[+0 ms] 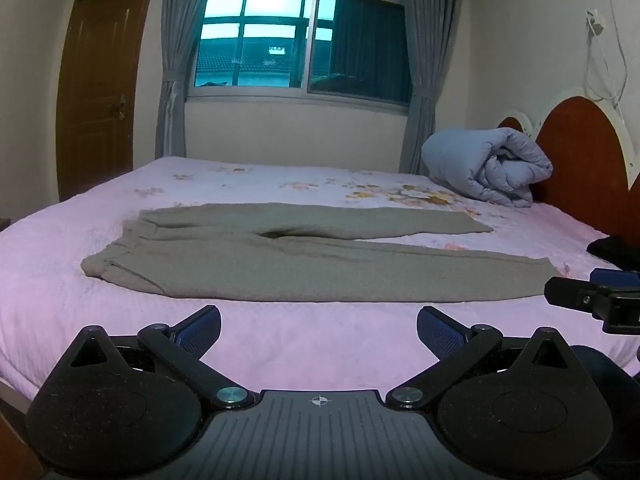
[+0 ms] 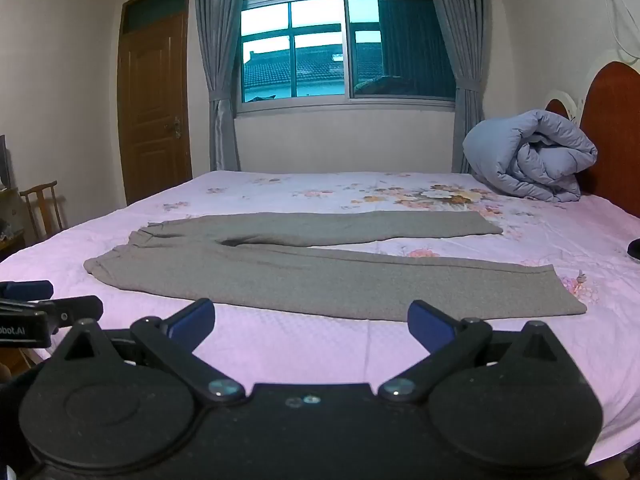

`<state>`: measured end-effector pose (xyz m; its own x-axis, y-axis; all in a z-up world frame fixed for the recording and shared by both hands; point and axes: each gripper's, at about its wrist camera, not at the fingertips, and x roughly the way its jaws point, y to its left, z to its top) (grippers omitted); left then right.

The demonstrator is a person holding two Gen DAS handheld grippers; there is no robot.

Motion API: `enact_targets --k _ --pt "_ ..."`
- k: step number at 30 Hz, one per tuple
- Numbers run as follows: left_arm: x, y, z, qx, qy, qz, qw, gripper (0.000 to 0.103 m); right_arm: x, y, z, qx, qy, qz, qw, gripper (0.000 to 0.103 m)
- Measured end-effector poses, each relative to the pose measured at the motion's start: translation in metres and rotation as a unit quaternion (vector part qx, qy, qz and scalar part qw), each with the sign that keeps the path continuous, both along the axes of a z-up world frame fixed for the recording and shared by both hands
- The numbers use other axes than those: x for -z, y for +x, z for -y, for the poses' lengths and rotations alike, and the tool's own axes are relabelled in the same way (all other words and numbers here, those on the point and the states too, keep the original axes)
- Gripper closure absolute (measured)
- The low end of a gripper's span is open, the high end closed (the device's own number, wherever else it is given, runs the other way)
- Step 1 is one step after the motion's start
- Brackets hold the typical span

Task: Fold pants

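Grey pants (image 1: pixel 304 260) lie flat and spread out on the pink bed sheet (image 1: pixel 300 344), waistband to the left, both legs running to the right; they show in the right wrist view (image 2: pixel 320 276) too. My left gripper (image 1: pixel 319 330) is open and empty, just short of the near edge of the pants. My right gripper (image 2: pixel 311 322) is open and empty, also just in front of the near leg. The right gripper's finger shows at the left wrist view's right edge (image 1: pixel 592 300); the left gripper shows at the right wrist view's left edge (image 2: pixel 44 312).
A rolled blue-grey duvet (image 1: pixel 492 168) lies against the red headboard (image 1: pixel 584 160) at the far right. A dark item (image 1: pixel 616 252) sits at the bed's right edge. A window with curtains (image 2: pixel 344 40), a wooden door (image 2: pixel 154 108) and a chair (image 2: pixel 42 208) stand beyond the bed.
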<state>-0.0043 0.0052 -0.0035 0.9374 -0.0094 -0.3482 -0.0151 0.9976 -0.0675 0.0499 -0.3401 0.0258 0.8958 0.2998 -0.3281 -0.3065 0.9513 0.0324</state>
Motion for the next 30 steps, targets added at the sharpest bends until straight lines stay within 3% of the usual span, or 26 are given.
enact_targets --k 30 --pt "-0.0014 0.0052 0.0073 0.0 0.005 -0.006 1.0 0.0 0.0005 0.0021 0.0024 0.002 0.003 -0.003 1.0 0.006"
